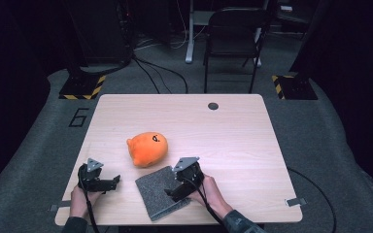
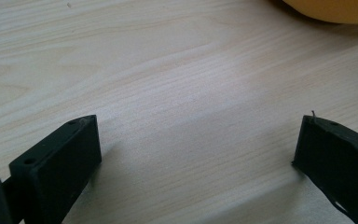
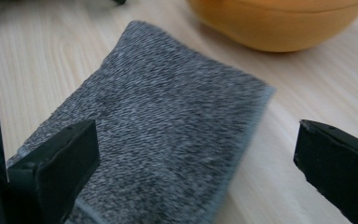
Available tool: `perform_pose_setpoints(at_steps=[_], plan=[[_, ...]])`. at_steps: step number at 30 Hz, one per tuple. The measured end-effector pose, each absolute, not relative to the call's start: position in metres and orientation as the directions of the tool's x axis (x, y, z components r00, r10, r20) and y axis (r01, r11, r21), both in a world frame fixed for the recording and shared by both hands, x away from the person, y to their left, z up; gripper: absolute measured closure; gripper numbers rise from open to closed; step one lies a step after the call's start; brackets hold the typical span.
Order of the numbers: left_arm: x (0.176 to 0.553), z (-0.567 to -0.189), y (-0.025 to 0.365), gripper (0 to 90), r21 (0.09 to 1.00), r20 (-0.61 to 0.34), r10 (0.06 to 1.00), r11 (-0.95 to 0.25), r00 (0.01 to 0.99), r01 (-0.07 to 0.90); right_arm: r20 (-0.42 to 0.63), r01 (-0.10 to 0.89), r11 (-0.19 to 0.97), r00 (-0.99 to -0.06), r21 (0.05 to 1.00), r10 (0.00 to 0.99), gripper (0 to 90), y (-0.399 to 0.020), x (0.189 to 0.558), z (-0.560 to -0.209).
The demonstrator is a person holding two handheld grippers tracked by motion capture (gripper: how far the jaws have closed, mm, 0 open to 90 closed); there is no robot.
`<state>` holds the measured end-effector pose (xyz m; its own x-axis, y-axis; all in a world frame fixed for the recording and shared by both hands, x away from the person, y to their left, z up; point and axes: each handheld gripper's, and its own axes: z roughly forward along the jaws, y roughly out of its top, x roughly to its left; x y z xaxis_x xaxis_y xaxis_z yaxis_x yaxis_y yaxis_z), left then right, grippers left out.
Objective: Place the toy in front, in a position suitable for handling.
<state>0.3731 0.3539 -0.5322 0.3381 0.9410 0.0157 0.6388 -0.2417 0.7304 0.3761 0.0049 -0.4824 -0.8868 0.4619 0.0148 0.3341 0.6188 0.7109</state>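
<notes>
An orange plush toy (image 1: pixel 147 148) with a small black face mark lies near the middle of the wooden table (image 1: pixel 223 131). A grey folded cloth (image 1: pixel 160 191) lies flat just in front of it, near the table's front edge. My right gripper (image 1: pixel 175 188) hovers over the cloth's right part, open; in the right gripper view its jaws straddle the cloth (image 3: pixel 158 126), with the plush (image 3: pixel 279 23) beyond. My left gripper (image 1: pixel 111 183) rests open at the front left over bare wood (image 2: pixel 191 116), pointing right, with the plush's edge (image 2: pixel 331 9) at the top right of its view.
A round cable hole (image 1: pixel 213 106) sits near the table's far edge. A black folding chair (image 1: pixel 233 39) stands on the grey floor behind the table. Stands with yellow-black bases (image 1: pixel 82 87) flank the back corners. Cables trail from both grippers.
</notes>
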Motion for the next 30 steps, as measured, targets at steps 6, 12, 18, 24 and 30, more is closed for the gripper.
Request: perform_pose_setpoints(at_steps=[6,12,18,24,30], plan=[[0.373,-0.532,0.354,0.1,0.732,0.015,0.941,-0.241,0.339,0.637,0.011,0.327,0.668,-0.902,0.669,0.431,0.0,0.023,0.369,-0.497],[0.373,-0.532,0.354,0.1,0.732,0.015,0.941,-0.242,0.339,0.637,0.011,0.347,0.698,-0.899,0.626,0.437,2.4,0.031,0.369,-0.508],[0.373,-0.532,0.354,0.1,0.732,0.015,0.941,-0.241,0.339,0.637,-0.01,0.338,0.72,-0.902,0.606,0.432,20.2,0.032,0.369,-0.512],[0.373,-0.532,0.354,0.1,0.732,0.015,0.94,-0.242,0.34,0.637,0.01,0.333,0.711,-0.909,0.619,0.417,43.6,0.028,0.369,-0.51],[0.373,-0.532,0.354,0.2,0.73,0.011,0.94,-0.24,0.34,0.639,0.034,0.338,0.706,-0.913,0.622,0.407,64.4,0.024,0.371,-0.508]])
